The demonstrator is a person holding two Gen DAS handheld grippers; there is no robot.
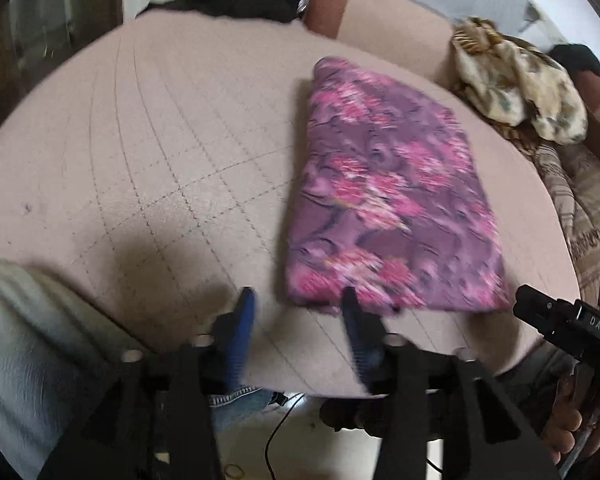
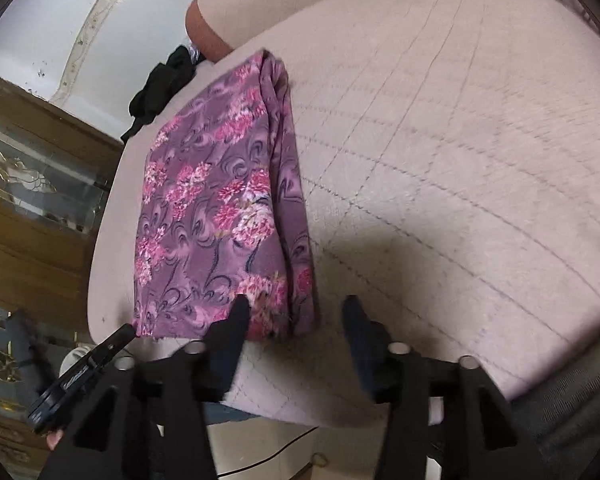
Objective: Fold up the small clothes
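The left claw [image 1: 298, 300] hangs released in the left wrist view, its two fingers spread apart with only bare cushion between them; the right fingertip sits at the near edge of the folded purple floral garment [image 1: 388, 192] without pinching it. That garment lies flat on the right half of the pale pink quilted cushion [image 1: 160, 152]. A black cloth [image 1: 236, 0] is bunched at the cushion's far edge, and a crumpled beige patterned cloth [image 1: 520, 84] sits off to the right. In the right wrist view, the right claw [image 2: 296, 306] is likewise released, fingers parted and gripping nothing; its left fingertip overlaps the garment's [image 2: 220, 208] near edge, while the other fingertip stands over bare cushion [image 2: 460, 140]. Here the garment lies along the cushion's left side, with the black cloth [image 2: 160, 88] beyond its far corner.
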